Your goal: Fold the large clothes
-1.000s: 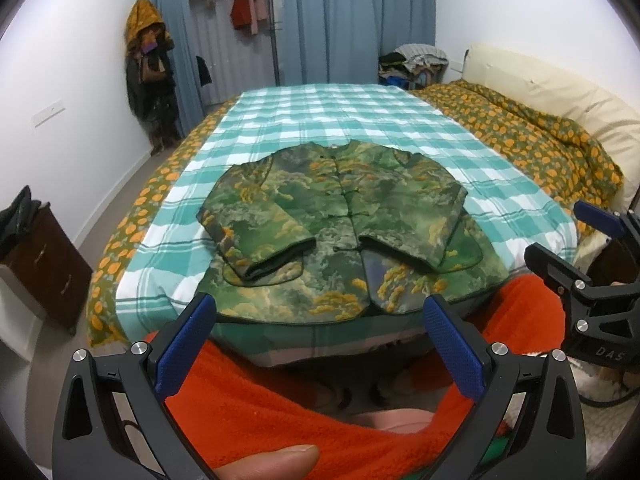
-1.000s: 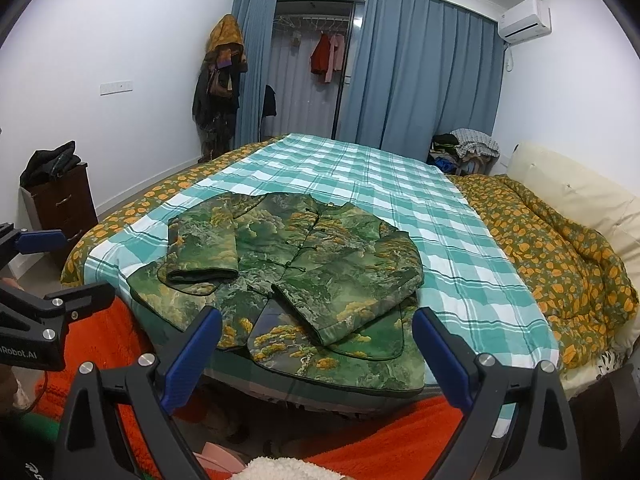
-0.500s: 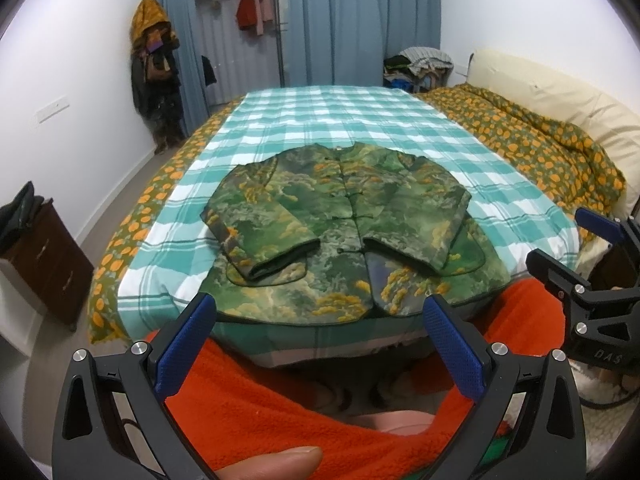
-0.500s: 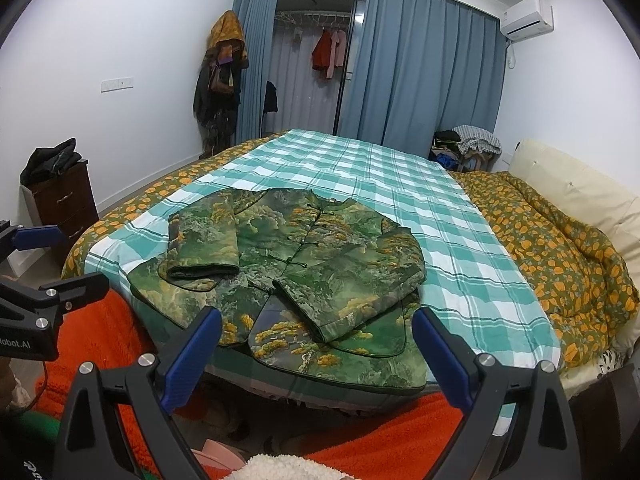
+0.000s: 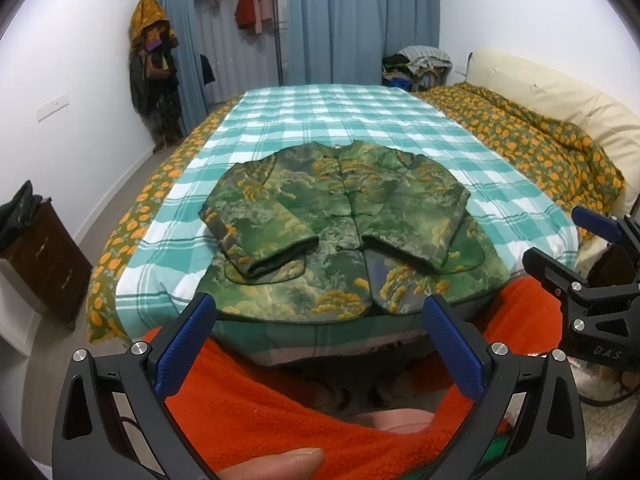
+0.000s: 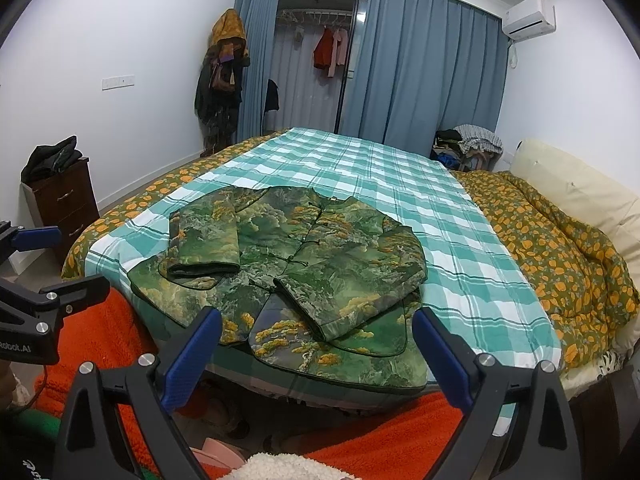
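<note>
A green jacket with a yellow landscape print (image 5: 340, 232) lies flat, front up, on the near end of the bed, both sleeves folded in over its front; it also shows in the right wrist view (image 6: 296, 272). Its hem hangs slightly over the bed's near edge. My left gripper (image 5: 320, 344) is open and empty, held back from the hem above orange cloth. My right gripper (image 6: 316, 352) is open and empty, also short of the hem. Each gripper appears at the edge of the other's view.
The bed has a green-and-white checked sheet (image 5: 352, 120) and an orange-flowered quilt (image 6: 560, 248) bunched along the right. A dark wooden cabinet (image 6: 60, 196) stands at the left wall. Orange fleece (image 5: 280, 400) lies below the grippers. Blue curtains (image 6: 424, 80) and a coat rack stand behind.
Both views have tilted up slightly, so the jacket sits a little lower in frame. The grippers stay open and the jacket has not moved.
</note>
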A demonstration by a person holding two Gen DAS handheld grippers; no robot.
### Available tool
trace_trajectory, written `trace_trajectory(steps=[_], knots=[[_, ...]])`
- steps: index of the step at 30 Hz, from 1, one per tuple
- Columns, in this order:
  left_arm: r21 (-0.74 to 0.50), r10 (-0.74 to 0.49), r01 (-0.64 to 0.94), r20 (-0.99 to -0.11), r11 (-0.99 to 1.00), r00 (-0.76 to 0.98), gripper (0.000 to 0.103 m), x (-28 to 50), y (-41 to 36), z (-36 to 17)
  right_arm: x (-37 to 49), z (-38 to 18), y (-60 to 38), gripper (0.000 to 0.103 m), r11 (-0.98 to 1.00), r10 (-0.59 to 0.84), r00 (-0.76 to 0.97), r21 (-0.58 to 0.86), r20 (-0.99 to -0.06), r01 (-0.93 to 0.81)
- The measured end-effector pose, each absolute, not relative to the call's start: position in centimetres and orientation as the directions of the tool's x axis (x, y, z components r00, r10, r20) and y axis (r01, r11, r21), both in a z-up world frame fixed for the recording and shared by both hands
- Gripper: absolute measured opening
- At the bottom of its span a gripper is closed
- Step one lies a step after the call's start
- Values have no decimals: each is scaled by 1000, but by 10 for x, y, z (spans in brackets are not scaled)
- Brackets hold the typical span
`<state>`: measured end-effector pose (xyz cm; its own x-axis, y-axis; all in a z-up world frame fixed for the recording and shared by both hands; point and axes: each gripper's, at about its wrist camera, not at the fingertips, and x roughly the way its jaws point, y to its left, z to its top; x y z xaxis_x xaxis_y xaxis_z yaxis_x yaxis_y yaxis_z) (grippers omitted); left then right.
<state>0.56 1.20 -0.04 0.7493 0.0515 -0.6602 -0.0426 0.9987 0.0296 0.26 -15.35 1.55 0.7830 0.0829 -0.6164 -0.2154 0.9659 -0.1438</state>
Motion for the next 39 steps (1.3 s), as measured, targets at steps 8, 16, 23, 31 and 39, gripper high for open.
trace_trajectory(steps=[8, 16, 23, 31, 39], knots=[[34, 49, -35, -665, 999, 745, 103, 4, 9, -3, 5, 12, -154, 98, 967, 58, 773, -158, -632, -202], [30, 44, -32, -677, 999, 735, 103, 6, 8, -5, 8, 11, -153, 98, 966, 36, 769, -176, -639, -191], [29, 43, -32, -679, 999, 733, 103, 6, 9, -6, 8, 11, -153, 98, 965, 32, 768, -179, -640, -190], [31, 44, -31, -681, 999, 731, 103, 7, 9, -6, 9, 9, -152, 98, 963, 18, 766, -194, -642, -185], [31, 44, -31, -682, 999, 730, 103, 7, 9, -6, 9, 9, -153, 98, 963, 16, 766, -195, -643, -185]])
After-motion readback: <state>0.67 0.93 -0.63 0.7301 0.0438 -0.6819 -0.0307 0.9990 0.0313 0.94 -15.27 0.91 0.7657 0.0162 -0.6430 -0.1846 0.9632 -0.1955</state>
